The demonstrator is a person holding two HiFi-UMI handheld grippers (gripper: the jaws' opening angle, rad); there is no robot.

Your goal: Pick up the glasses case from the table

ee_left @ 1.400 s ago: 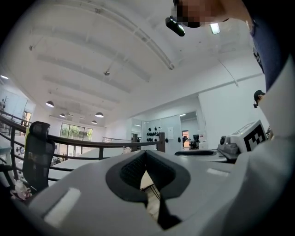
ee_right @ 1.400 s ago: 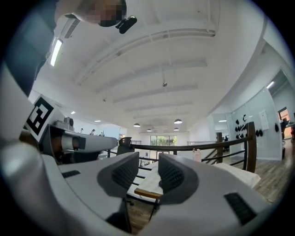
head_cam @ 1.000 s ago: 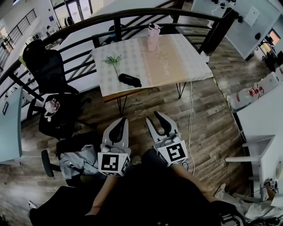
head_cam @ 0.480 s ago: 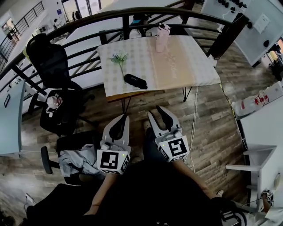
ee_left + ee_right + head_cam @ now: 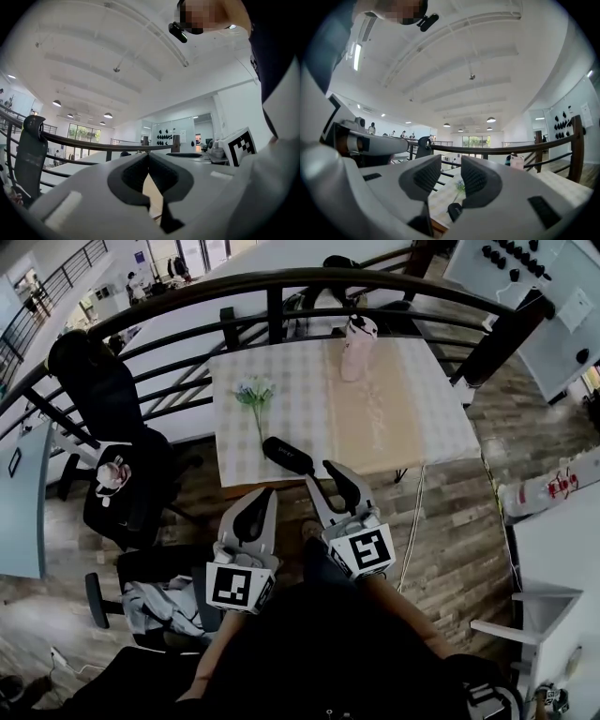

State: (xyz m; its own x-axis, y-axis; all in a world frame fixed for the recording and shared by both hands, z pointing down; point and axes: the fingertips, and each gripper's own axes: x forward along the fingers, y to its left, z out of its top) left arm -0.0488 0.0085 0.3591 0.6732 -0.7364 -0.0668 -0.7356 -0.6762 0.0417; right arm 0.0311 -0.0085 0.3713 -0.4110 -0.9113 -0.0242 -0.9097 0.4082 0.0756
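Observation:
The black glasses case [image 5: 288,455] lies near the front edge of the checked table [image 5: 422,418], below a small bunch of flowers [image 5: 254,393]. My right gripper [image 5: 329,482] is open and empty. Its tips reach the table's front edge just right of the case, without touching it. In the right gripper view the case [image 5: 454,211] shows low between the jaws, with the flowers [image 5: 461,186] behind it. My left gripper [image 5: 255,506] hangs over the floor short of the table, left of the case. Its jaws meet, shut on nothing, in the left gripper view [image 5: 148,157].
A pink bottle [image 5: 359,335] stands at the table's far side. A dark curved railing [image 5: 281,282] runs behind the table. Black office chairs [image 5: 103,390] stand at the left, one with clothes [image 5: 159,592] on it. A white desk [image 5: 562,549] is at the right.
Both grippers have moved forward towards the table, which now sits closer in the head view. The right gripper's tips have come up to the front edge beside the case.

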